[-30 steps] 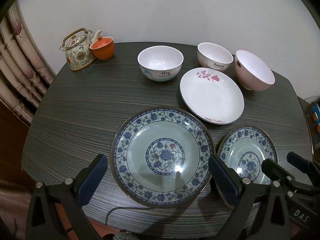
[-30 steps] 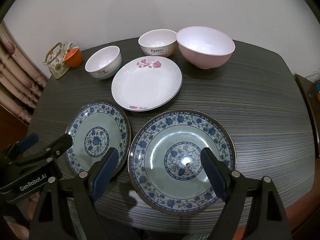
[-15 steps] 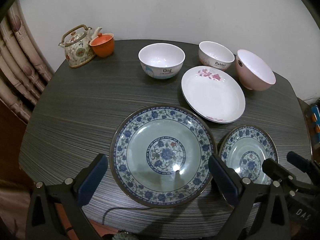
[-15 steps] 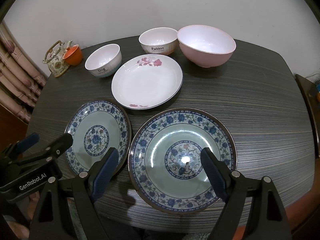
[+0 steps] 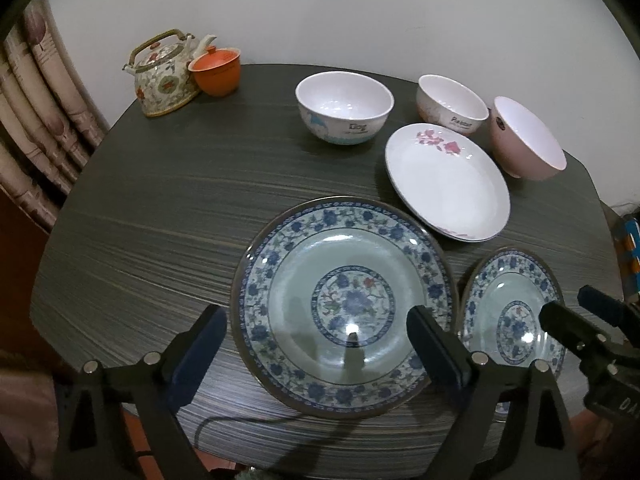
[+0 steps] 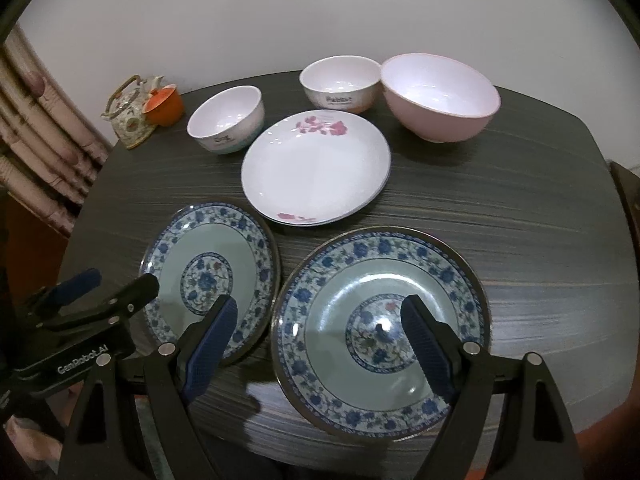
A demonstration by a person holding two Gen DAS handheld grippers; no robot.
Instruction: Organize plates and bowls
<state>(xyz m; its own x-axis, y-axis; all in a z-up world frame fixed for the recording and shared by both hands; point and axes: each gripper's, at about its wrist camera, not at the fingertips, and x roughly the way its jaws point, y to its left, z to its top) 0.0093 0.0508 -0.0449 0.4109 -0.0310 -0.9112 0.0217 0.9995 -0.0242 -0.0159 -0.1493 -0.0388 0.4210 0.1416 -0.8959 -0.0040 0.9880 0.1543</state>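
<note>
Here, round glossy floral plates, smooth bowls, streaked table

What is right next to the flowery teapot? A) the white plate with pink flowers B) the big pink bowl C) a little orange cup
C: the little orange cup sits touching the teapot at the far left corner of the table, while the pink bowl and white plate are far across on the right.
</note>
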